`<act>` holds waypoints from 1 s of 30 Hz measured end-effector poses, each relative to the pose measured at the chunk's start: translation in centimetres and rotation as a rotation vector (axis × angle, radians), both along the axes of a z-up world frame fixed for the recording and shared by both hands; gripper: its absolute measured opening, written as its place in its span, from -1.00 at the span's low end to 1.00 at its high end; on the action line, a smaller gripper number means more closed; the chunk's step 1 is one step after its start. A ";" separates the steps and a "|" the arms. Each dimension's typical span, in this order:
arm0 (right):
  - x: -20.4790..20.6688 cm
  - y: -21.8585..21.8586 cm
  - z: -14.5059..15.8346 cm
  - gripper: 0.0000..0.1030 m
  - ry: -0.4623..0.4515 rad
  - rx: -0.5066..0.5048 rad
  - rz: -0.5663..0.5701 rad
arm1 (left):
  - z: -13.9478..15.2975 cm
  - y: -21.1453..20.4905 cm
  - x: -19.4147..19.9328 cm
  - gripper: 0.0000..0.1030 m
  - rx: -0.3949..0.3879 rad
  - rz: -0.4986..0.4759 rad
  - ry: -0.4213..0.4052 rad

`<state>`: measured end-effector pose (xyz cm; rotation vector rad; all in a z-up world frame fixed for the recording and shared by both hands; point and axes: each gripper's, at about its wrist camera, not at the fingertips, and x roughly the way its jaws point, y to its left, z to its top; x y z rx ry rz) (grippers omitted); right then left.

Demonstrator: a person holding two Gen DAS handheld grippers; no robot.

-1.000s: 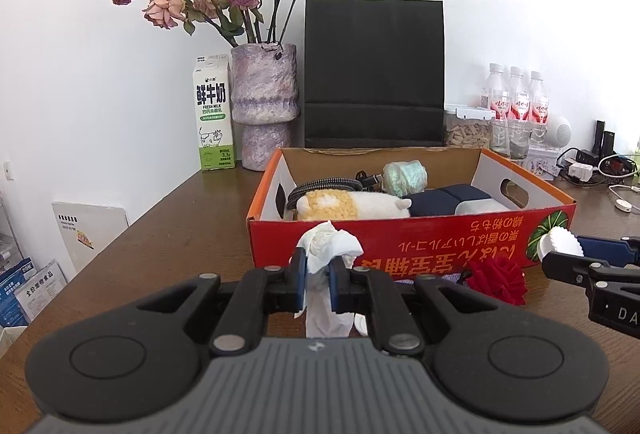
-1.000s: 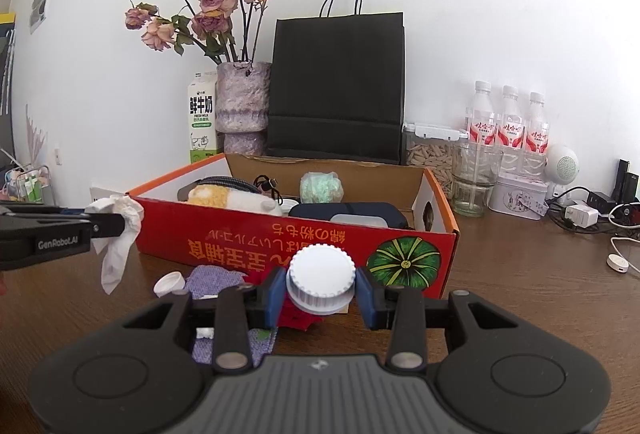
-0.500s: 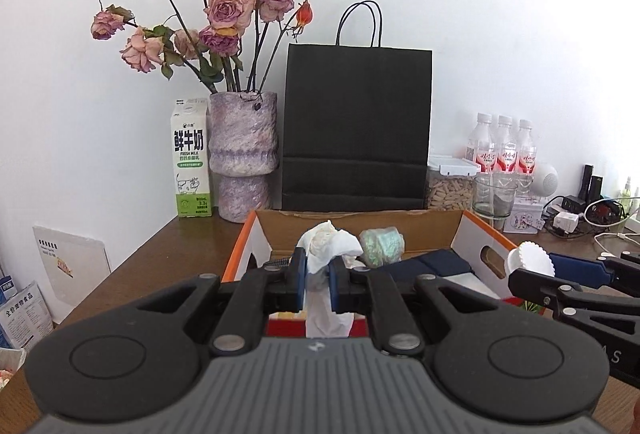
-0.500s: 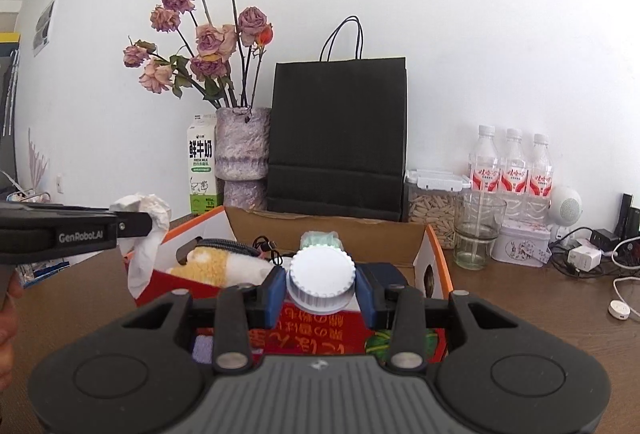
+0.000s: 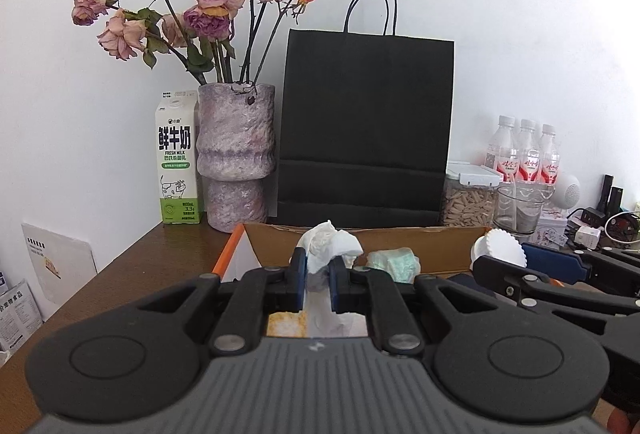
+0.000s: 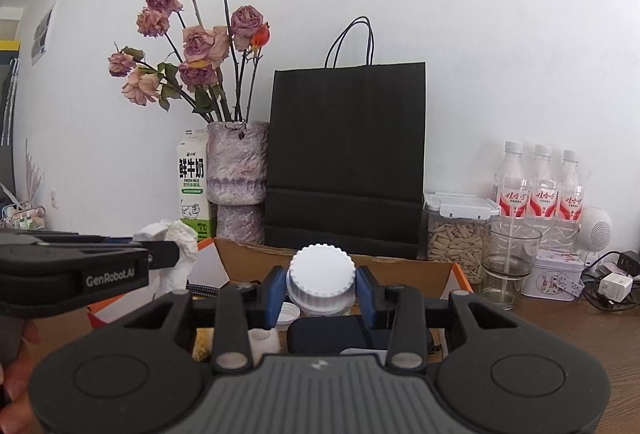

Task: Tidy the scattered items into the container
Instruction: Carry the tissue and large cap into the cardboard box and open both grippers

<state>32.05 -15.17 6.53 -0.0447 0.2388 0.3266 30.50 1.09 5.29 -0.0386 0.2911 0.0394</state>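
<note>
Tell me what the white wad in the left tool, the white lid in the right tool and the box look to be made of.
Wad: soft tissue paper, matte, crumpled into limp folds.
Lid: likely hard plastic, smooth top with a ridged rim.
Box: cardboard; raw brown inner wall, with an orange edge at the rim.

My left wrist cam sits low behind its fingers, facing the white back wall across the orange-rimmed cardboard box (image 5: 360, 234), close over its near edge. Right wrist cam faces the same way, offset to the right, equally close over that box (image 6: 416, 268). Both views share the black paper bag (image 5: 366, 129), mottled purple vase (image 5: 236, 153) and green-and-white milk carton (image 5: 178, 157). Each cam catches the other gripper at its frame edge.
</note>
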 end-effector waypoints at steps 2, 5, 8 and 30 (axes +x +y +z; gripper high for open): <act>0.9 0.1 -0.4 -0.29 0.007 -0.011 -0.001 | -0.3 0.3 1.2 -0.78 -0.002 0.009 0.006; 2.0 0.1 -1.1 -0.29 0.017 -0.029 -0.002 | -1.0 0.4 2.8 -0.78 0.005 0.007 0.024; 3.1 -0.1 -1.4 -0.29 0.029 -0.028 0.001 | -1.5 0.4 4.0 -0.78 0.014 0.001 0.041; 4.3 -0.8 -1.9 0.77 0.020 -0.012 -0.025 | -2.3 0.0 4.5 0.41 0.094 0.056 0.013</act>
